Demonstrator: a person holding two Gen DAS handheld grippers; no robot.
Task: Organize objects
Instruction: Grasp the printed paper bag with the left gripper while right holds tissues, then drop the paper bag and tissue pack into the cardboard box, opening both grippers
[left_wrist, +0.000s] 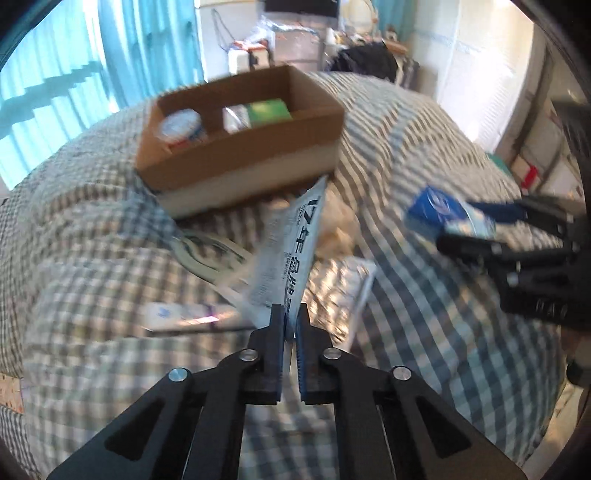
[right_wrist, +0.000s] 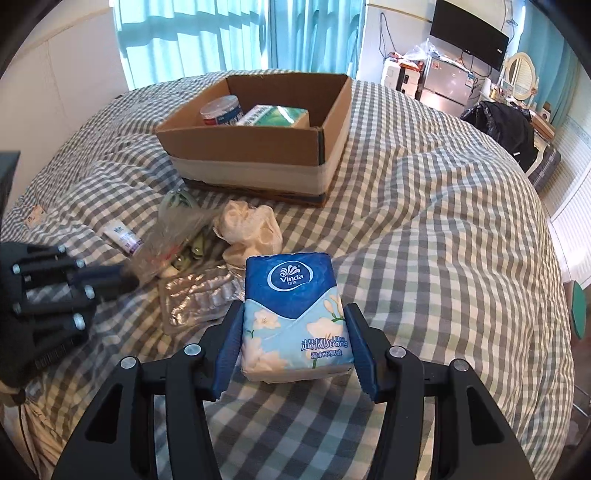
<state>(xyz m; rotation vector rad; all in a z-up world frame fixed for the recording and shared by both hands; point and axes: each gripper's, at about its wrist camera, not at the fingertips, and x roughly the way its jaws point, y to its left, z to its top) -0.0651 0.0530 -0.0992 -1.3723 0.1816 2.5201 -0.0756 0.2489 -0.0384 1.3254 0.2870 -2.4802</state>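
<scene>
My left gripper is shut on a flat clear plastic packet with printed characters and holds it up over the checked bed. My right gripper is shut on a blue Vinda tissue pack, held above the bed; both show at the right of the left wrist view. A cardboard box stands on the bed beyond, also in the left wrist view. In it are a round tub and a green tissue pack.
On the checked bedspread before the box lie a white tube, a crumpled cream bag, a silver blister sheet and a clear bag of small items. Curtains, a fridge and a TV stand behind.
</scene>
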